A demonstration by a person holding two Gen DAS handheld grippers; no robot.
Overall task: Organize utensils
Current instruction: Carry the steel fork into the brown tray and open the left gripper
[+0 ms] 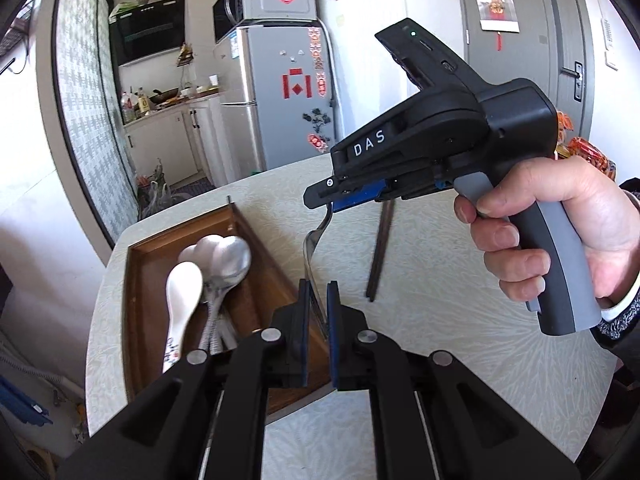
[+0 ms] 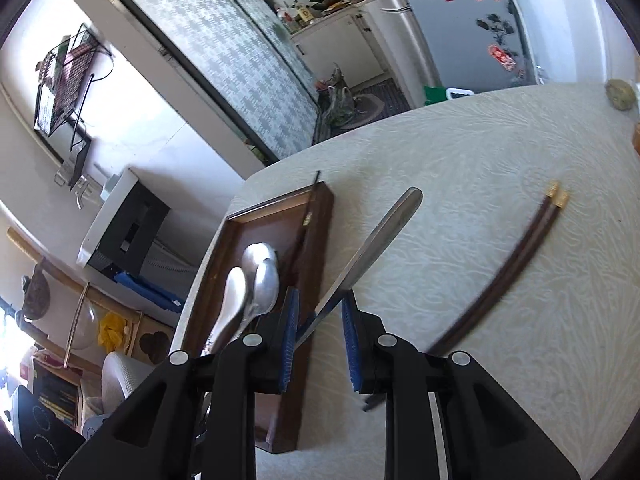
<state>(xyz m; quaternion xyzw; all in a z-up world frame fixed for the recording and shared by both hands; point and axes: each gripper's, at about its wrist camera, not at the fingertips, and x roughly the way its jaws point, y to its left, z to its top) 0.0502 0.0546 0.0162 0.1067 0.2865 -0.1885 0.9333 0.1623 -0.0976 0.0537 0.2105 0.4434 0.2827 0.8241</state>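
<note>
A metal fork (image 1: 316, 244) hangs in the air above the table, held at both ends. My left gripper (image 1: 319, 300) is shut on its tine end. My right gripper (image 1: 340, 196) is shut on its handle; in the right wrist view the handle (image 2: 372, 252) slants up between the blue pads, with the gripper (image 2: 320, 320) closed on it near its lower part. A brown wooden tray (image 1: 144, 280) holds a white ceramic spoon (image 1: 182, 300) and metal spoons (image 1: 226, 260); the tray also shows in the right wrist view (image 2: 320, 216). A pair of dark chopsticks (image 2: 504, 276) lies on the table to the right.
The round table has a pale patterned cloth (image 1: 420, 320). A thin dark chopstick (image 2: 308, 216) rests along the tray's right wall. A small round object (image 2: 620, 94) sits near the table's far edge. Snack packets (image 1: 588, 156) lie behind the right hand.
</note>
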